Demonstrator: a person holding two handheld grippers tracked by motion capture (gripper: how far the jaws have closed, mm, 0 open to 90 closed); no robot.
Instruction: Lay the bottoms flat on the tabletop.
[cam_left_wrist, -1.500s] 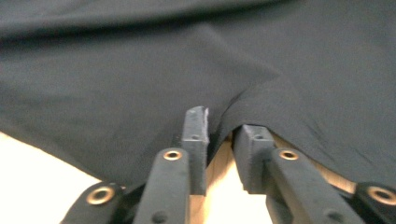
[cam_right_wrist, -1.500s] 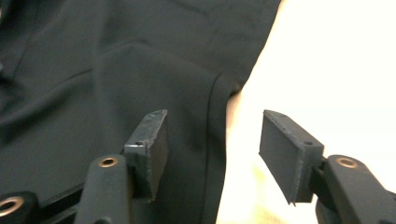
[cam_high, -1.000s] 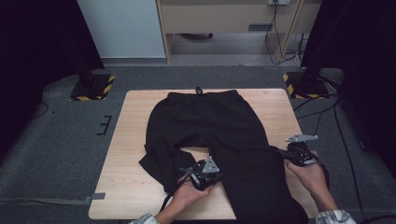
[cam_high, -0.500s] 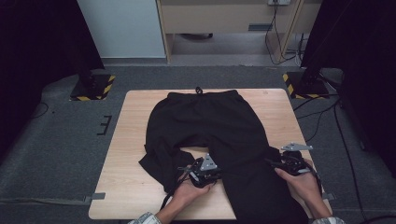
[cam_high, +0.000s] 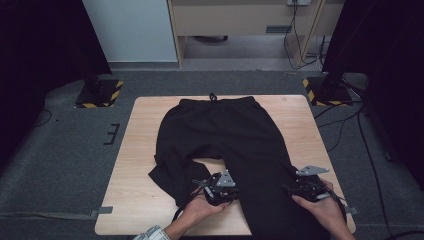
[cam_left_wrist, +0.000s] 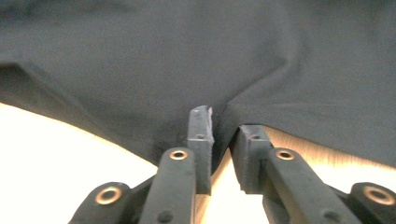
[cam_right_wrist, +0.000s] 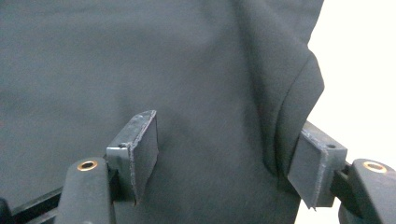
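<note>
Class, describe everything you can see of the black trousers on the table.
The black trousers look like soft, matte knit fabric with a drawstring at the waistband on the table's far side. They lie flat; one leg is folded up near the left gripper, whose nearly closed jaws pinch the inner leg edge. The right gripper straddles the outer edge, jaws wide open.

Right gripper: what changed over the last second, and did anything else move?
The right gripper moved down the trousers' outer edge toward the person and the near edge of the table. Its jaws stand wide apart, straddling the fabric edge without clamping it. The left gripper stayed at the inner leg edge, jaws nearly closed on the hem. The trousers lie as before, one leg folded up.
</note>
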